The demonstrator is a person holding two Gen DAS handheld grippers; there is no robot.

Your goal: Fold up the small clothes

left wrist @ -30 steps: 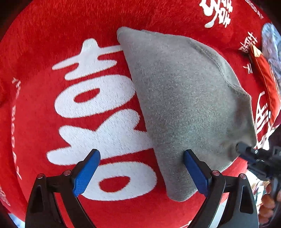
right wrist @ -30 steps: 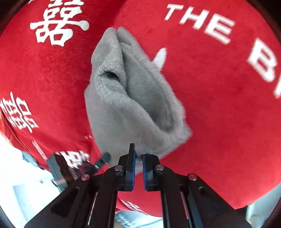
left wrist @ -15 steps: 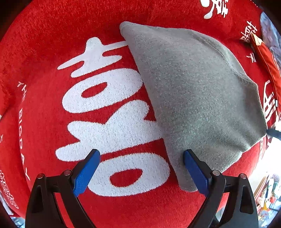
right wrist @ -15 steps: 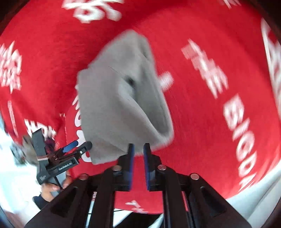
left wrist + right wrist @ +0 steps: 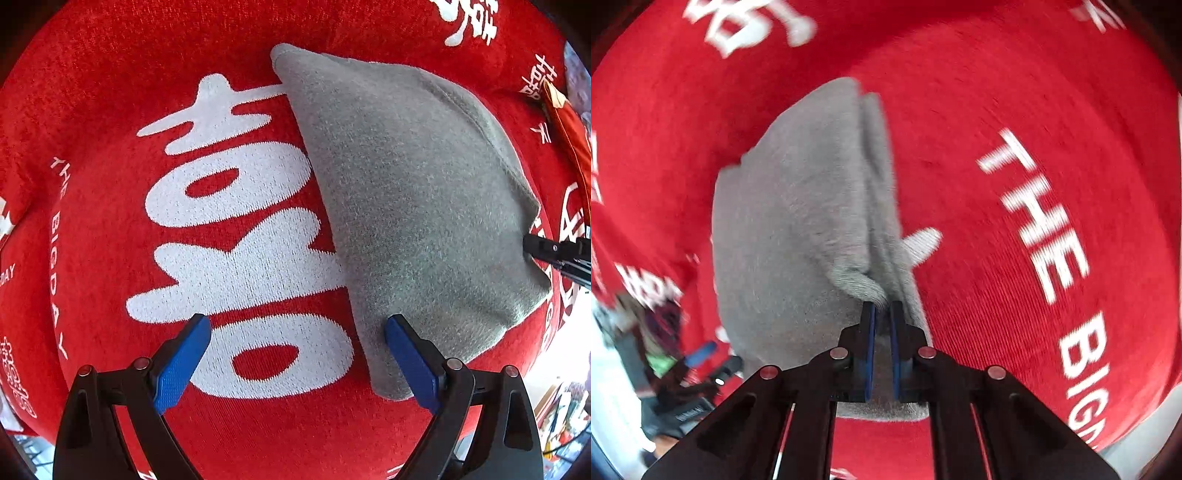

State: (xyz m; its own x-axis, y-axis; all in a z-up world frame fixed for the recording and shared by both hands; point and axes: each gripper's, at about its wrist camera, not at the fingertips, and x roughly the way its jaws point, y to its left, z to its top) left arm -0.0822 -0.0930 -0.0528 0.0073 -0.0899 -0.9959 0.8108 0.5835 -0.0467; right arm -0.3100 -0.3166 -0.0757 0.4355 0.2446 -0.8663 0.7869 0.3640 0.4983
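Observation:
A small grey garment (image 5: 406, 203) lies folded on a red cloth (image 5: 110, 110) with large white characters. My left gripper (image 5: 295, 325) hangs open straight above it, its right finger over the garment's lower left edge and nothing between the pads. In the right wrist view my right gripper (image 5: 882, 306) is closing on a raised fold at the near edge of the grey garment (image 5: 798, 221), with fabric between the pads. Its tip (image 5: 528, 245) meets the garment's right edge in the left wrist view.
A red packet (image 5: 569, 125) lies at the far right of the red cloth (image 5: 997, 92). Past the cloth's lower right edge are bright floor and clutter (image 5: 561, 406). The left gripper (image 5: 705, 354) shows blurred at the right wrist view's lower left.
My right gripper let go of the garment's corner, drew back and rolled, then came in again and closed on a fold at its edge. The garment now lies flatter. The left gripper stayed open.

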